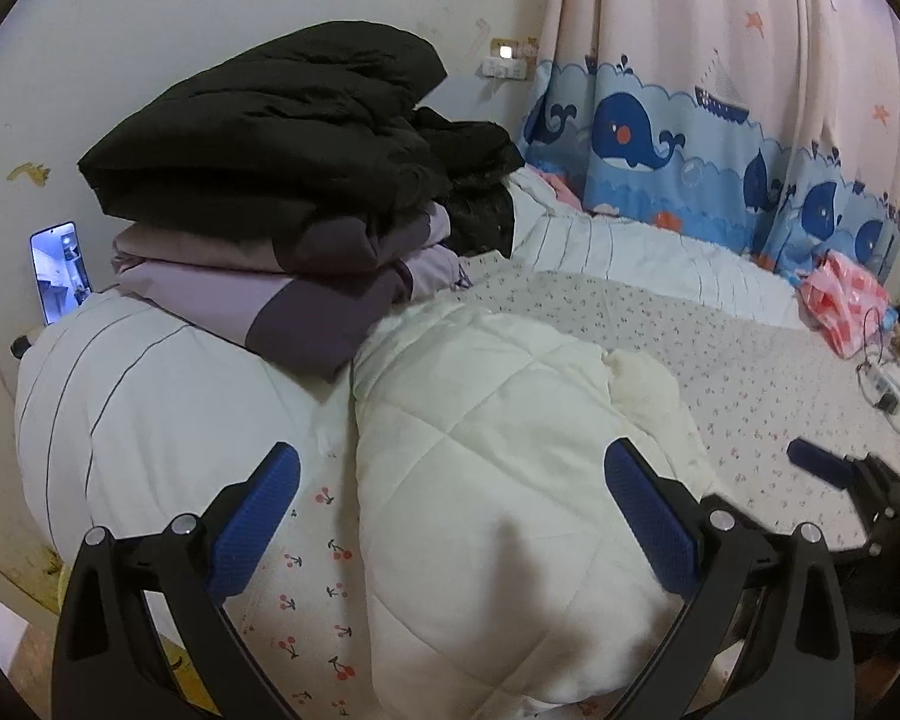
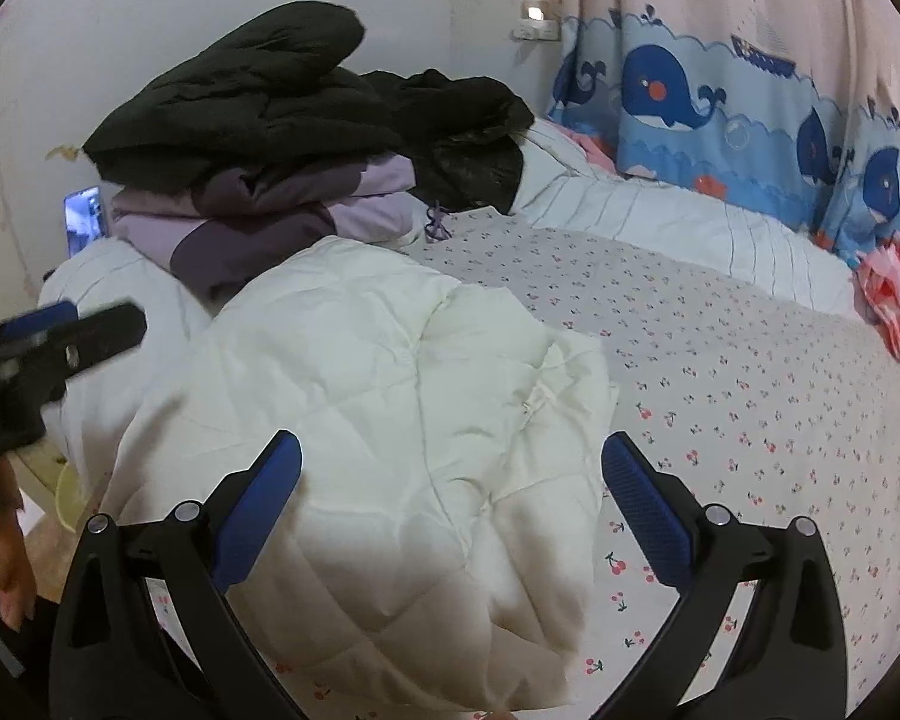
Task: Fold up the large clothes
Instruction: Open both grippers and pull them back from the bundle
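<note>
A white quilted jacket (image 1: 480, 450) lies folded on the cherry-print bed sheet (image 1: 720, 360), and shows in the right wrist view (image 2: 390, 420) too. My left gripper (image 1: 450, 480) is open and empty, held just above the jacket's near part. My right gripper (image 2: 450, 474) is open and empty above the same jacket's near edge. The right gripper also shows at the right edge of the left wrist view (image 1: 834, 468). The left gripper shows at the left edge of the right wrist view (image 2: 60, 330). A pile of folded clothes, a black jacket (image 1: 270, 138) on purple garments (image 1: 282, 294), stands behind.
A striped white duvet (image 1: 150, 390) lies under the pile and along the far side (image 2: 690, 222). A lit phone (image 1: 60, 270) leans on the wall at the left. A pink bag (image 1: 846, 300) and cables (image 1: 882, 378) lie at the right. A whale-print curtain (image 1: 690, 138) hangs behind.
</note>
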`<state>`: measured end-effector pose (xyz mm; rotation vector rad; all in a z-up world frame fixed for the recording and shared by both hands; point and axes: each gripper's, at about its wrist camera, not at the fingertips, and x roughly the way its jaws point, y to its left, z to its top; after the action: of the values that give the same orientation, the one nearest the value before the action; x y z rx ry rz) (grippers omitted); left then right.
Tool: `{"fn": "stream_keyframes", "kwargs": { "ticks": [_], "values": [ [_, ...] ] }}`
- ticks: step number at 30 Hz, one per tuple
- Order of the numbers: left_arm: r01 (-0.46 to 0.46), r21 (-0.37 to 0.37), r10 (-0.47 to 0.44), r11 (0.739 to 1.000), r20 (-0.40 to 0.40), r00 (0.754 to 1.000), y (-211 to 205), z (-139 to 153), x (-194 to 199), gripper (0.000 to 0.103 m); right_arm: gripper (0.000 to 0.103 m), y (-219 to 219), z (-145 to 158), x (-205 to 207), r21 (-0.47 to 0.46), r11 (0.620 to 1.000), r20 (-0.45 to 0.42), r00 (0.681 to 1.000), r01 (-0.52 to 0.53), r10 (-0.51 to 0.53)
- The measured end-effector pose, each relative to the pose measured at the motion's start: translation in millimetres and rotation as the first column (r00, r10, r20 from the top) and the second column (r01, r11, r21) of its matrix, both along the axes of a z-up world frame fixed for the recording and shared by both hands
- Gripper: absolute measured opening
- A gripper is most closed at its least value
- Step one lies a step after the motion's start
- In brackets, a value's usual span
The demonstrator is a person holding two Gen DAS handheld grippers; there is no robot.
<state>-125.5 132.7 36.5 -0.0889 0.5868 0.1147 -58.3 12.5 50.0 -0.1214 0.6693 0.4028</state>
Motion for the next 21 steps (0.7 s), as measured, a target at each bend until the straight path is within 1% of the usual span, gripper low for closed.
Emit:
{"fn": "stream_keyframes", "kwargs": {
  "ticks": [4,5,8,11,21],
  "values": [
    [0.018,0.03,-0.017,0.999,-0.019,1.0,-9.5,-3.8,1.8,0.097,0.097,-6.2,2.3,3.9,0.032,0.999,-0.011,1.0,0.023,-0.023],
    [0.021,0.032,-0.02,0.999,-0.024,1.0,-11.7,-4.4,2.0,0.097,0.097,-7.3,4.2,3.2,0.035,0.999,-0.004,1.0,0.031,-0.031],
    [0.028,0.031,-0.027,0.999,-0.031,0.999,-15.9,-3.9,3.8,0.097,0.097,-7.6,7.9,0.0,0.005,0.997,0.038,0.996,0.077,-0.077],
    [0.035,0.041,-0.034,0.999,-0.033,0.999,-20.8,-3.8,3.9,0.097,0.097,-11.5,10.4,-0.5,0.02,0.997,0.044,0.996,0.081,-0.082],
    [0.034,0.031,-0.033,0.999,-0.031,0.999,-21.4,-2.2,2.9,0.097,0.097,-9.1,9.5,0.1,0.003,0.997,0.047,0.995,0.083,-0.083]
  ]
}}
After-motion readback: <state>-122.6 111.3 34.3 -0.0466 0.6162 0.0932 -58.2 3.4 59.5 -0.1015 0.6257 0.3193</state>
